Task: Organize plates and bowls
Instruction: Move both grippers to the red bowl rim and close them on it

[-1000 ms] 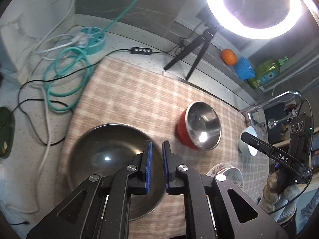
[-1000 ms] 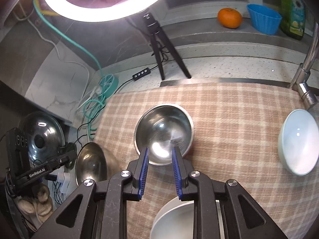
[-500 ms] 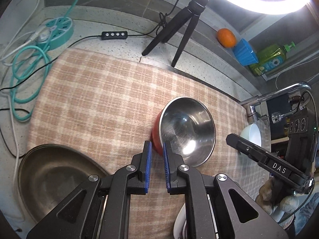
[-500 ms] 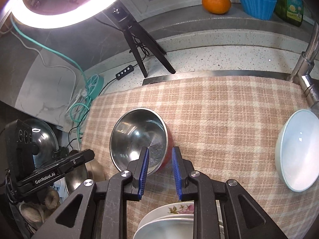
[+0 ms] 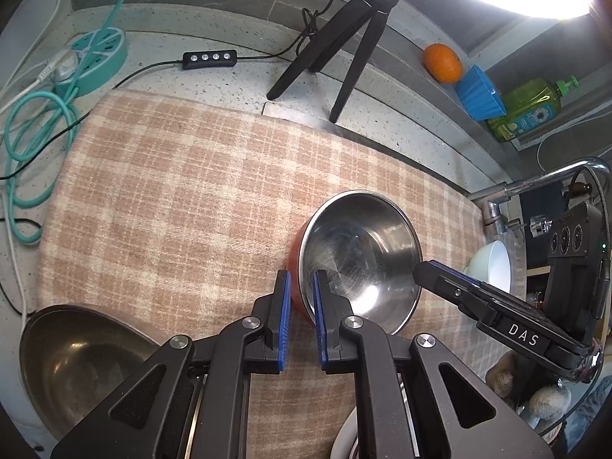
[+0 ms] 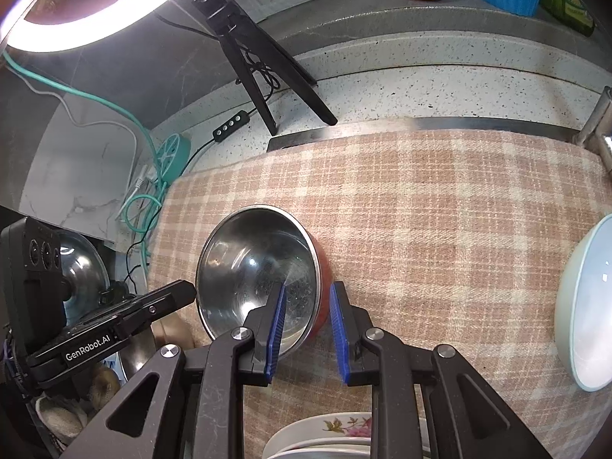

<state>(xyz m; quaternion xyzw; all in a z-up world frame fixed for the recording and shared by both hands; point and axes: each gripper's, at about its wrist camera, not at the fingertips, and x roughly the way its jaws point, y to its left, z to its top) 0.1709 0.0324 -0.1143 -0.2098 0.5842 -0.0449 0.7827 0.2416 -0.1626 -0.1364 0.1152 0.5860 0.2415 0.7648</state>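
Left gripper (image 5: 302, 321): jaws nearly closed, nothing between, rim of red-walled round steel bowl (image 5: 355, 260) just ahead. Right gripper (image 6: 306, 321): narrow gap straddling the same bowl's rim; contact unclear. Plaid woven cloth (image 5: 172, 199) underneath. Three more: dull steel bowl (image 5: 72, 359) lower left, pale glazed bowl (image 6: 585, 306) right, floral plate stack (image 6: 329, 436) below.
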